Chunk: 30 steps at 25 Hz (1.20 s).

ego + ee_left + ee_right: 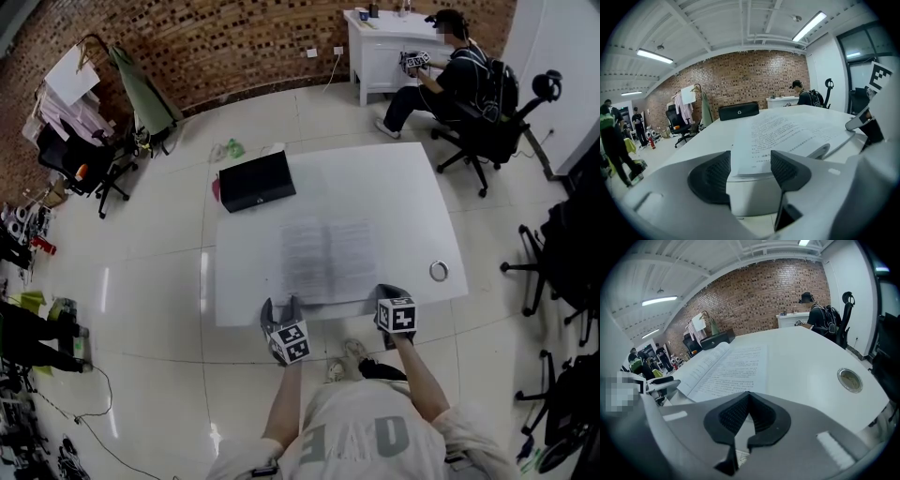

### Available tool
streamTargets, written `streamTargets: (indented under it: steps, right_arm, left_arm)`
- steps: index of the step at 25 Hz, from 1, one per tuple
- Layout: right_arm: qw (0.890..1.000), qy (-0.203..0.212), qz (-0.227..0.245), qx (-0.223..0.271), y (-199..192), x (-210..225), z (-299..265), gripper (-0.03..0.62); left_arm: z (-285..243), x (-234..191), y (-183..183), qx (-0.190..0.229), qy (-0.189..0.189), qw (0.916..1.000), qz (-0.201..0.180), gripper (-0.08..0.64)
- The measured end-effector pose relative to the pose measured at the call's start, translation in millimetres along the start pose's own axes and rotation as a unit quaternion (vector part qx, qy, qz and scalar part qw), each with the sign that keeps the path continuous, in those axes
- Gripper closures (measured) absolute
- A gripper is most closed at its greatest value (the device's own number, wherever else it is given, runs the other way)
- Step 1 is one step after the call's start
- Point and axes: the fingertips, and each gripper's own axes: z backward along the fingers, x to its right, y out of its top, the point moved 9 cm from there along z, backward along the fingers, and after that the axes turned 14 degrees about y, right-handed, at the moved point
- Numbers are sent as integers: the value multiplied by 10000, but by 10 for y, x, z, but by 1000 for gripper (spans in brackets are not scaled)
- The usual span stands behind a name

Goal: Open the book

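Note:
The book (328,261) lies open flat on the white table (394,183), printed pages up, near the front edge. My left gripper (281,309) is at the book's near-left corner with its jaws open. In the left gripper view the book's corner (754,154) lies between the open pads (715,178), which do not press on it. My right gripper (390,292) rests at the book's near-right corner, shut. The right gripper view shows its jaws (749,397) closed together with nothing between them, and the open pages (726,366) just beyond.
A black box (255,180) stands at the table's far left corner. A small round metal ring (439,271) lies near the table's right edge. A person (450,70) sits at a white desk at the back right. Office chairs (553,253) stand to the right.

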Motion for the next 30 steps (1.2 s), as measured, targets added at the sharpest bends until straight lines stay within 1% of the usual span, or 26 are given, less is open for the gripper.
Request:
streamTargets:
  steps: [4,5,7,9,12,13,15,17,18,21,24,27,30]
  right_arm:
    - [10000,13,-14,-12,12,-17,-30,588]
    - [9999,61,-80,-30,18,-4,-38,588]
    - [9992,235,-331,-66,30,62,-12,588]
    - [9979,395,-504,125,35,117,111,588]
    - [9956,560,-432,609,9,4,442,588]
    - [9943,611,-452,744,-40,-86,562,588]
    - [9914,672,-466,1021,-208,-321,790,588]
    - [9904,655,-207,1197,-395,-629,960,588]
    - [9901,618,3,1261,-464,-799,1017,588]
    - [9840,553,532,1609,-481,-1260,1156,588]
    - [9759,763,876,1850,-468,-1631,1386,588]
    - [9692,944,1071,2008,-520,-1903,1673,588]
    - [9610,951,1232,2286,-682,-2090,2002,588]
  left_arm:
    - [-7,-55,41,-84,-157,9998,61,296]
    - [24,-83,75,-81,-206,9997,111,318]
    - [167,-140,178,87,-279,9992,275,422]
    - [364,-183,287,310,-503,9966,572,545]
    - [636,-266,404,611,-1073,9868,1046,543]
    - [719,-314,417,710,-1162,9839,1159,541]
    - [862,-406,412,837,-1194,9786,1449,541]
    - [975,-463,407,922,-1287,9713,1775,541]
    - [1033,-480,420,1001,-1377,9683,1830,542]
    - [1233,-506,544,1409,-1629,9616,1700,543]
    - [1609,-578,625,1732,-1836,9503,1825,543]
    - [2098,-665,651,2022,-1877,9431,1858,543]
    - [2611,-658,594,2334,-1937,9375,1707,543]
